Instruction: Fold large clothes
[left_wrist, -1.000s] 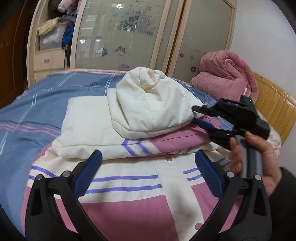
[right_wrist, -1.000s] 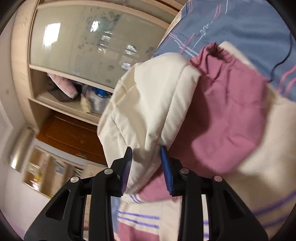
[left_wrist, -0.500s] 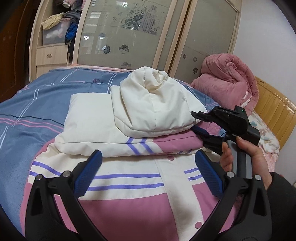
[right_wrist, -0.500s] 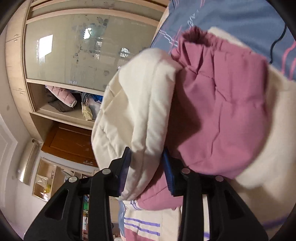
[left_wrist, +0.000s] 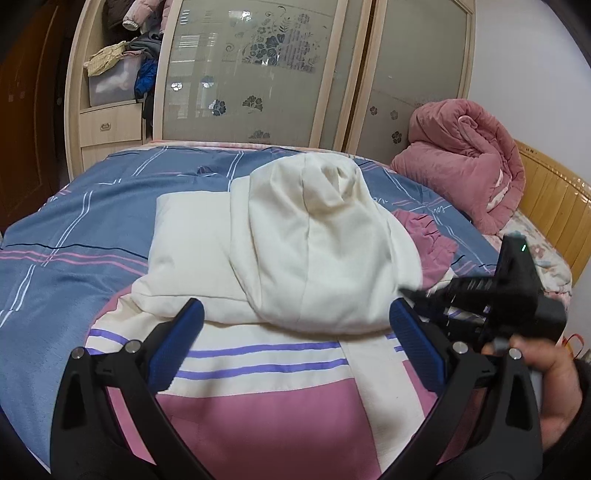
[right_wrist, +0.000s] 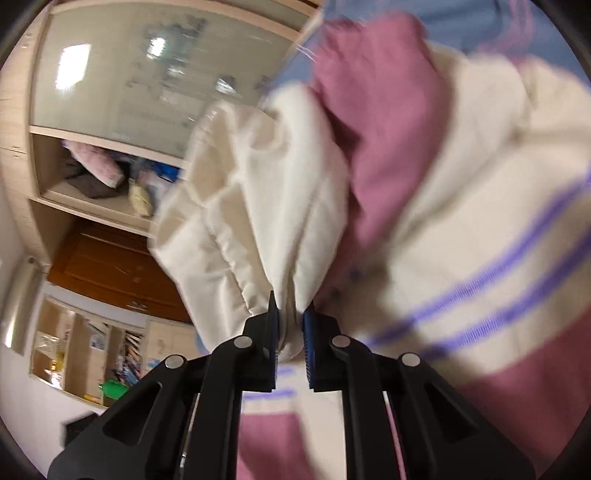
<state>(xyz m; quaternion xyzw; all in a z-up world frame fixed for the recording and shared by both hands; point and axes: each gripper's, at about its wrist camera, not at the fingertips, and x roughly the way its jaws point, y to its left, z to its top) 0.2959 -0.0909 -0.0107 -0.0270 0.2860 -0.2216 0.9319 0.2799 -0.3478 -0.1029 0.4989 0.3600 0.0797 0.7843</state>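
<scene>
A large padded jacket, pink and cream with purple stripes (left_wrist: 266, 398), lies on the bed. Its cream hood (left_wrist: 317, 243) is folded down over the body, with a cream sleeve (left_wrist: 184, 236) folded beside it. My left gripper (left_wrist: 291, 343) is open and empty, hovering over the striped front, just below the hood's edge. My right gripper (right_wrist: 290, 332) is shut on the hood's cream edge (right_wrist: 258, 221); it also shows at the right of the left wrist view (left_wrist: 495, 299), held in a hand.
The bed has a blue striped cover (left_wrist: 66, 236). A rolled pink quilt (left_wrist: 465, 158) sits at the back right by a wooden headboard (left_wrist: 550, 199). A wardrobe with frosted sliding doors (left_wrist: 258, 70) and open shelves (left_wrist: 114, 74) stands behind the bed.
The right gripper has pulled the hood's edge toward the jacket's front, so the hood now covers the pink band that showed below it. The left gripper stayed open and tilted up slightly.
</scene>
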